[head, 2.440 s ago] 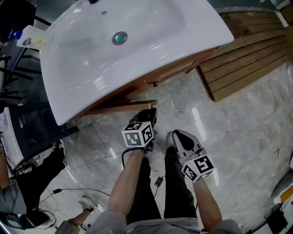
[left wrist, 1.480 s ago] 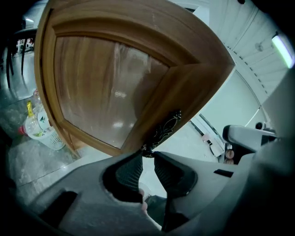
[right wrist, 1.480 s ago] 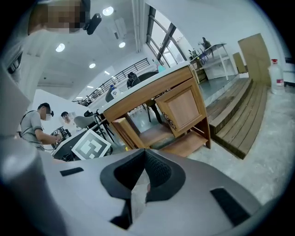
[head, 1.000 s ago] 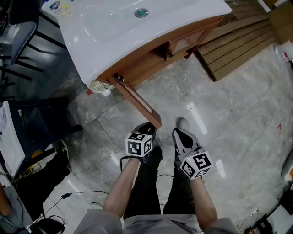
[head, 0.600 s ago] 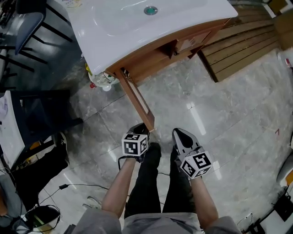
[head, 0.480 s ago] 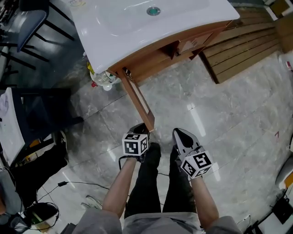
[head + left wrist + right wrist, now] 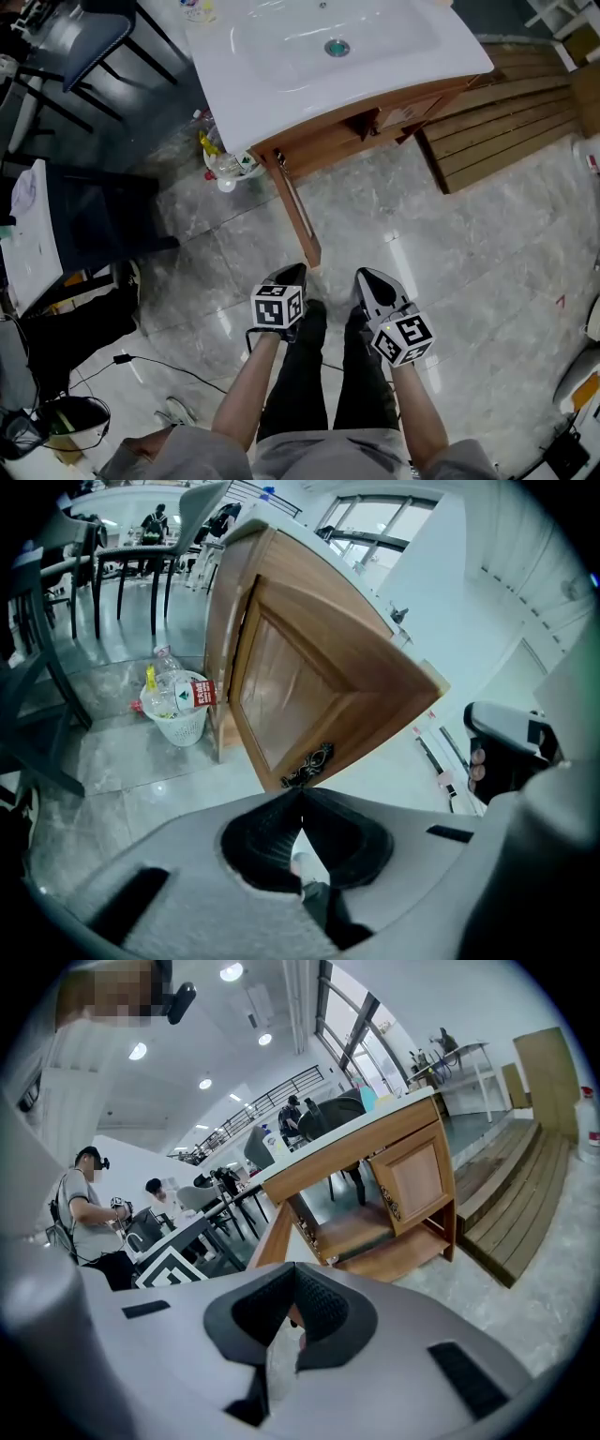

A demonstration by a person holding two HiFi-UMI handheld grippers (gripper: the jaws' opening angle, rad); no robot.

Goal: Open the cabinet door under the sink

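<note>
Now left gripper (image 7: 292,272) released cabinet door (image 7: 298,214); jaws just closed empty.

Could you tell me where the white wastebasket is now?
In the head view, the wastebasket stands on the floor left of the cabinet, near the hinge of the open door.

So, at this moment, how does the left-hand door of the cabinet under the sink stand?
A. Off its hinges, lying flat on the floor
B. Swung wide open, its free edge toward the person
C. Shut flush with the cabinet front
B: the cabinet door juts out from the corner under the sink across the floor toward the person, still upright and attached at its hinge side.
</note>
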